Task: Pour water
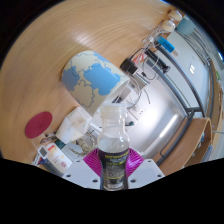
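A clear plastic water bottle (114, 150) with a dark label stands between my fingers, and both magenta pads (93, 160) press on its sides. My gripper (114, 165) is shut on it. The bottle's neck (112, 115) points ahead toward a white mug with blue patches (95, 79) that stands on the wooden table (70, 40) just beyond the bottle. The whole scene is tilted in my view. I cannot see water flowing.
A round red coaster-like disc (39, 124) lies on the table to the left of the bottle. White objects (70, 135) sit near it. Beyond the mug stand clear containers and lab-like items (150, 60) by a metal frame (185, 95).
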